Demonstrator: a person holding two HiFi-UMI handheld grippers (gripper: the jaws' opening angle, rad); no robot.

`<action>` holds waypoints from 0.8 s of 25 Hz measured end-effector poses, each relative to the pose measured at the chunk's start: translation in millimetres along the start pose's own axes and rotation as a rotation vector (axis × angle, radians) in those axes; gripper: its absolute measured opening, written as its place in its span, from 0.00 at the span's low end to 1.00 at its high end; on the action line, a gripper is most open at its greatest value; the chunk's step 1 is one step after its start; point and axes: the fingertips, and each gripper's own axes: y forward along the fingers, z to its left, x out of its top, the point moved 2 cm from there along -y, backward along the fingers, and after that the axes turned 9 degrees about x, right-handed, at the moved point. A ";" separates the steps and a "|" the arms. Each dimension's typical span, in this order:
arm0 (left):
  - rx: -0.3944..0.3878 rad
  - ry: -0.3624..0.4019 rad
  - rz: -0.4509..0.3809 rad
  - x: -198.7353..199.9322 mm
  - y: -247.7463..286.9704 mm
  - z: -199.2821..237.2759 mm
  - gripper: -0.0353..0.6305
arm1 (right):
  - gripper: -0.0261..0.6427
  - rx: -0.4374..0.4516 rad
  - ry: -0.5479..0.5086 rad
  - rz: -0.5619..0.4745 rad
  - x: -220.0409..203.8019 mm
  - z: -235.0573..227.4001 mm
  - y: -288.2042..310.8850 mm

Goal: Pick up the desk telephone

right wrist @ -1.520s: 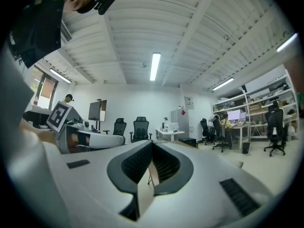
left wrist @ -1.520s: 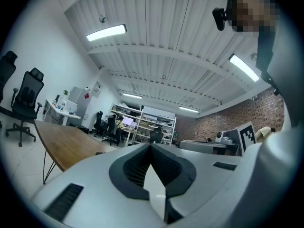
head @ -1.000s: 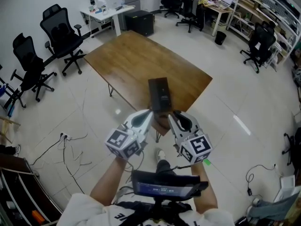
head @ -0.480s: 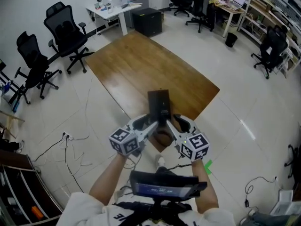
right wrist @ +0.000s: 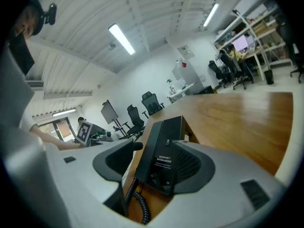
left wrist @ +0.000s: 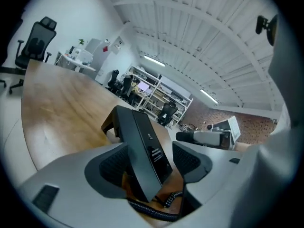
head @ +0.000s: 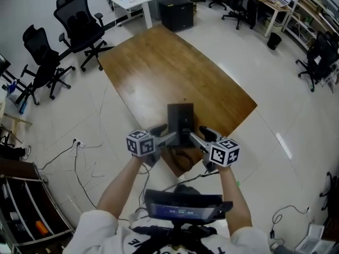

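The desk telephone [head: 181, 122] is a flat, rectangular slab of matte black plastic with squared edges and a small pale printed label on its face. It is at the near corner of the worktop [head: 169, 67], a rectangular panel with a glossy brown wood-grain finish, and leans at a tilt with its lower end down by the wood. A black coiled cord [head: 183, 157] loops out below that end, at the worktop edge. The left gripper [head: 169, 137] and the right gripper [head: 195, 138] come in from either side, with the casing between the jaws of each. Both have smooth grey moulded shells, dark pads with a fine ribbed texture, and a cube printed with black-and-white square markers at the rear. In the left gripper view the jaws are opening: one pad is beside the narrow edge of the casing and the other is clear of its broad face. In the right gripper view the jaws are also opening: one pad is close behind the casing and the other is well apart from it. Neither pair clamps the telephone, so the hold is released. Beyond the worktop, black mesh-backed office chairs [head: 82, 25] are on a pale, reflective tiled floor [head: 286, 115].
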 end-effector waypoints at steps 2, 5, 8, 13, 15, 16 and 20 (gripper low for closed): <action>0.016 -0.040 0.008 -0.6 8.2 14.5 0.49 | 0.43 0.022 0.039 0.037 -4.3 -17.8 7.1; 0.023 -0.049 0.044 -4.8 20.1 27.4 0.49 | 0.43 0.061 0.083 0.087 -8.3 -40.7 17.0; -0.014 -0.106 0.078 -8.2 28.1 34.7 0.54 | 0.47 0.135 0.149 0.110 -6.0 -53.0 33.7; -0.096 -0.158 0.141 -12.9 41.6 32.9 0.53 | 0.51 0.218 0.218 0.169 -2.1 -62.5 59.0; -0.134 -0.168 0.170 -12.5 47.5 29.8 0.53 | 0.54 0.248 0.247 0.189 -2.2 -65.0 67.1; -0.156 -0.171 0.188 -12.1 51.0 27.4 0.53 | 0.54 0.264 0.256 0.198 -0.8 -65.8 70.6; -0.181 -0.146 0.236 -12.9 65.0 19.4 0.51 | 0.54 0.341 0.274 0.256 0.7 -61.0 82.7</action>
